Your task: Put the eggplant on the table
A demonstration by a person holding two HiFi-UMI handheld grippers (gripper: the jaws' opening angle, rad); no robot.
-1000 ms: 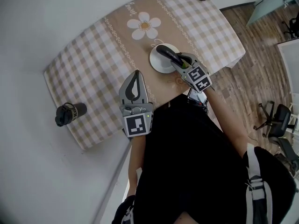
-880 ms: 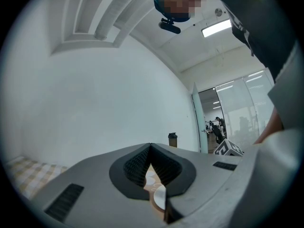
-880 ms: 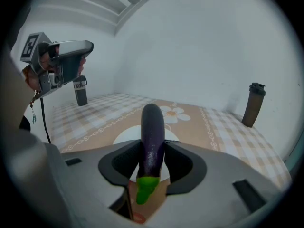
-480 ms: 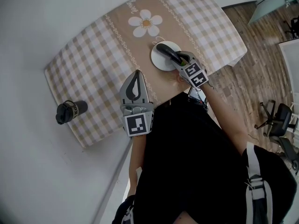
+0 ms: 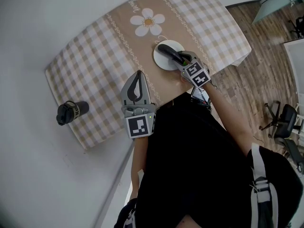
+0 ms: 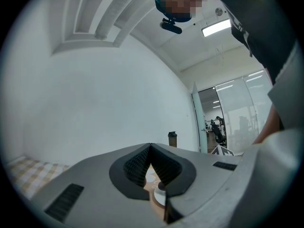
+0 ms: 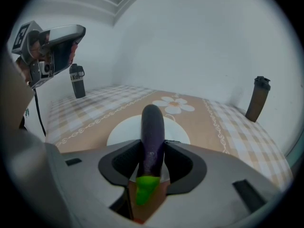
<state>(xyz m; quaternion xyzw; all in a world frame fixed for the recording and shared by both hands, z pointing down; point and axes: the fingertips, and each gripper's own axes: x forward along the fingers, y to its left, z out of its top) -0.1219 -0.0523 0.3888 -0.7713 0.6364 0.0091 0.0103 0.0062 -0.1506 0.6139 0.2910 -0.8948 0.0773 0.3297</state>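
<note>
My right claw (image 7: 153, 145) is pinching the eggplant (image 7: 152, 125) by its stalk end. Both jaws press on the purple skin, and the green stalk (image 7: 144, 189) points back toward the camera. The dark rounded end reaches out over the white plate (image 7: 122, 131); I cannot tell whether it touches the plate. The plate sits on the tan strip of the checked cloth covering the bench (image 5: 95, 63), just beside a printed daisy (image 5: 147, 22).

My left claw (image 6: 150, 148) has its jaws pressed together at the tips with nothing between them. It is held over the near edge of the bench, apart from the plate. A dark bottle (image 5: 71, 113) is at the bench's left corner, and another (image 7: 259, 99) stands at the far right.
</note>
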